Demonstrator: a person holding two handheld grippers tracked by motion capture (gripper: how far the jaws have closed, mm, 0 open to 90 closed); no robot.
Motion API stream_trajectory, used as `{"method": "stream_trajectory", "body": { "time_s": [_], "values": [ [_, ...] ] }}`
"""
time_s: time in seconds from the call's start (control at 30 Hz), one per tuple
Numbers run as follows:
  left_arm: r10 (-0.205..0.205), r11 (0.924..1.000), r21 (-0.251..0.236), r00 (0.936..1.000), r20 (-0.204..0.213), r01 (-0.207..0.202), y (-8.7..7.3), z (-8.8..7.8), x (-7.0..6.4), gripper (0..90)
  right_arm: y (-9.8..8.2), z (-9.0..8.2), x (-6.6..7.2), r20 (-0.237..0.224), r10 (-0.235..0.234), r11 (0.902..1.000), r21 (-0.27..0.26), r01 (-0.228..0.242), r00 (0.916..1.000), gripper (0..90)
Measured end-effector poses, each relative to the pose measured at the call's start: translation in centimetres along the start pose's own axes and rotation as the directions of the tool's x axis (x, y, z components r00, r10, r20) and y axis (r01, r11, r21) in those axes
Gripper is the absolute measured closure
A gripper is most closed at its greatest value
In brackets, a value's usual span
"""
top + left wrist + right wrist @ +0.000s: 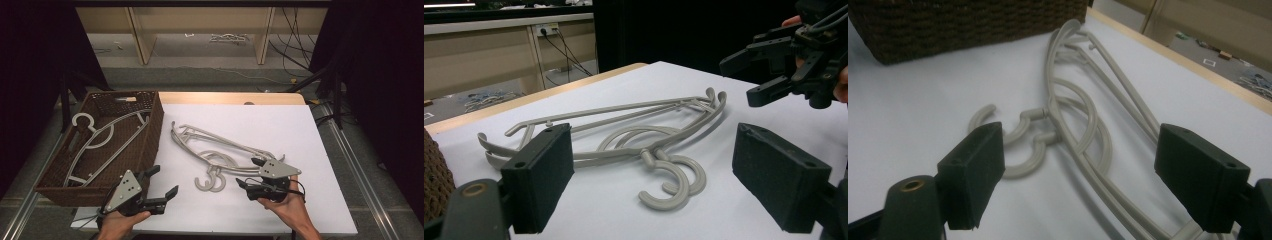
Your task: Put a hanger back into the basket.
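Both grippers agape (empty); grey hangers between, beside basket.

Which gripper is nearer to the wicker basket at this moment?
Left. The left gripper hovers open just beside the wicker basket's near right corner. The right gripper sits farther right, open over the end of the grey hangers on the table.
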State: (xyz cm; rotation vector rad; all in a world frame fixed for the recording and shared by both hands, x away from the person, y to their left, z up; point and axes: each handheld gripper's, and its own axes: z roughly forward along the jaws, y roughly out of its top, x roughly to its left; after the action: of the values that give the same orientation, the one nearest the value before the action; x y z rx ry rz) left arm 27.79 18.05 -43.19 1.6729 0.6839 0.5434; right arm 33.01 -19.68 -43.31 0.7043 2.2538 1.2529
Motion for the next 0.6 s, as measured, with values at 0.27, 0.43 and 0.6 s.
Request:
{"method": "stream_trajectory", "body": {
  "time_s": [0.27, 0.43, 0.6],
  "values": [
    [0.028, 0.9996, -0.005, 0.9995, 0.016, -0.028, -0.2, 0.4, 0.1, 16.5, 0.2, 2.7, -1.1, -0.034, -0.040, 0.9921, 0.117, 0.044, 0.9986, 18.6],
    [0.049, 0.9988, -0.001, 0.9986, 0.022, -0.049, -0.2, 0.4, 0.0, 16.7, 0.5, 4.7, -1.3, -0.091, -0.115, 0.9700, 0.205, 0.131, 0.9892, 26.9],
    [0.052, 0.9986, -0.007, 0.9982, 0.029, -0.052, -0.3, 0.5, 0.0, 16.7, 0.7, 6.7, -1.5, -0.116, -0.146, 0.9418, 0.287, 0.174, 0.9824, 35.5]
  ]
}}
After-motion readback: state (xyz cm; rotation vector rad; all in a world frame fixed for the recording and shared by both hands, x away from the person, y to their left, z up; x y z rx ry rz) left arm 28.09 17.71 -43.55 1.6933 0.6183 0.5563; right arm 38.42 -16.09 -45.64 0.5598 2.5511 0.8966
